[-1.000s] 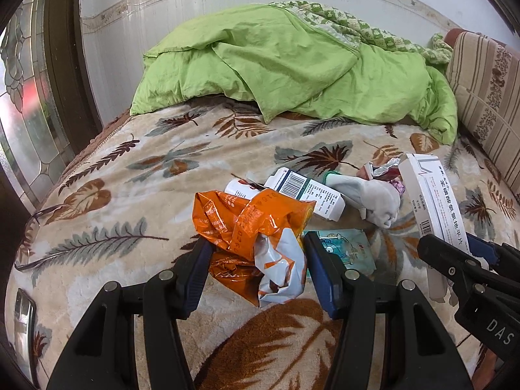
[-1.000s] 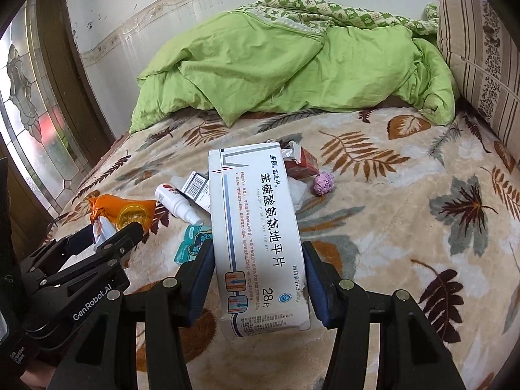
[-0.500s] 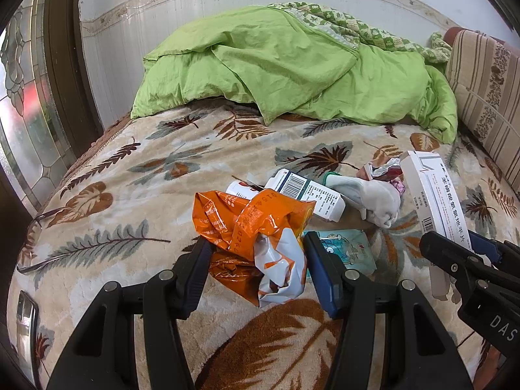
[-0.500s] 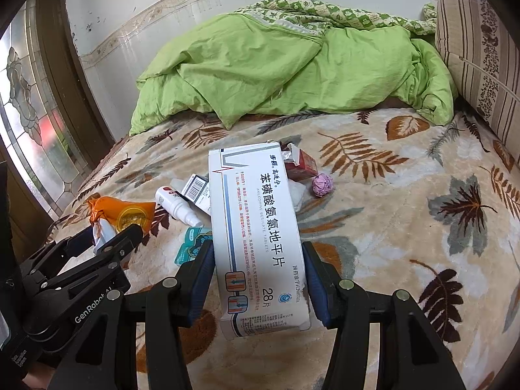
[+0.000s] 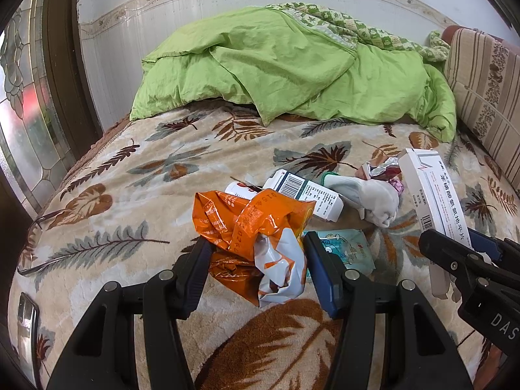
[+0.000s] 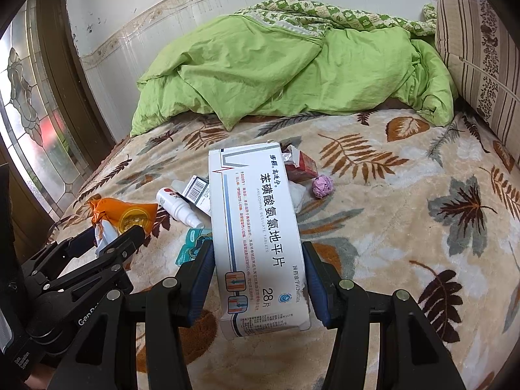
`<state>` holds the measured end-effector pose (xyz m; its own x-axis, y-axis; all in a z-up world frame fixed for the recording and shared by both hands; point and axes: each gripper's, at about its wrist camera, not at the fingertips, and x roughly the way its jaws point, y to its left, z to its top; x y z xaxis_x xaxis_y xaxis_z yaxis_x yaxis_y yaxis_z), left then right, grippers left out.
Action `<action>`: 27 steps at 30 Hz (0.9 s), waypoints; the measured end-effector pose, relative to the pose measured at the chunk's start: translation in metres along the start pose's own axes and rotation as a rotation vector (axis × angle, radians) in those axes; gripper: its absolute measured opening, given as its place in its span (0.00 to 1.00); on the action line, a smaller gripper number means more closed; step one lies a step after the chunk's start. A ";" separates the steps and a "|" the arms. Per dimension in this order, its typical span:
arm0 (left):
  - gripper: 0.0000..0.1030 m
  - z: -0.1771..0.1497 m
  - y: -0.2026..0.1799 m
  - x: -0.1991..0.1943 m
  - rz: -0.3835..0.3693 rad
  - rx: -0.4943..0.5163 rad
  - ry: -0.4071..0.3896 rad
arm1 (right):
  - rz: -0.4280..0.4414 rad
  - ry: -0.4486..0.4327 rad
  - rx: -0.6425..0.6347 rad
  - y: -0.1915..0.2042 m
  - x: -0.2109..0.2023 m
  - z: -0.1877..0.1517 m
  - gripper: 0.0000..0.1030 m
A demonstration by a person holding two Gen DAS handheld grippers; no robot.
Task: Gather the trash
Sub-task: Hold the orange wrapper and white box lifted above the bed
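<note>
My left gripper [image 5: 256,260] is shut on a crumpled orange and white snack bag [image 5: 256,230], held just above the leaf-patterned blanket [image 5: 130,195]. My right gripper [image 6: 258,266] is shut on a long white medicine box [image 6: 256,227]; the box also shows at the right of the left wrist view [image 5: 435,195]. Loose trash lies between them: a small barcode box [image 5: 305,195], a white spray bottle [image 6: 177,208], a teal sachet [image 5: 347,250], a white sock [image 5: 373,198], a red pack [image 6: 302,165] and a pink paper ball [image 6: 322,186].
A green duvet [image 5: 292,65] is heaped at the back of the bed. A striped cushion [image 6: 481,48] stands at the right. A stained-glass window [image 5: 22,97] is on the left. A phone [image 5: 24,321] lies at the bed's near left edge.
Both grippers keep their hold; the views have hardly shifted. Nothing on the bed has moved.
</note>
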<state>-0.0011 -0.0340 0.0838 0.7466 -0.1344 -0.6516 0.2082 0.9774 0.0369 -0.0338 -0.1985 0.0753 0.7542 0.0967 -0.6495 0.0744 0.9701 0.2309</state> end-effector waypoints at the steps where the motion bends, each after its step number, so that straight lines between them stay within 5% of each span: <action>1: 0.54 0.000 0.000 0.000 0.001 0.000 0.000 | 0.000 0.000 0.001 0.000 0.000 0.000 0.55; 17: 0.54 0.002 0.000 -0.009 -0.005 -0.015 -0.011 | 0.005 -0.009 0.011 0.003 -0.006 0.000 0.55; 27: 0.54 -0.012 0.009 -0.044 0.009 -0.041 -0.039 | -0.004 -0.043 0.032 0.001 -0.046 -0.020 0.55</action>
<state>-0.0395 -0.0172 0.1038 0.7727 -0.1310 -0.6212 0.1758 0.9844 0.0111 -0.0810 -0.1976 0.0907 0.7810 0.0824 -0.6191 0.0977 0.9629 0.2515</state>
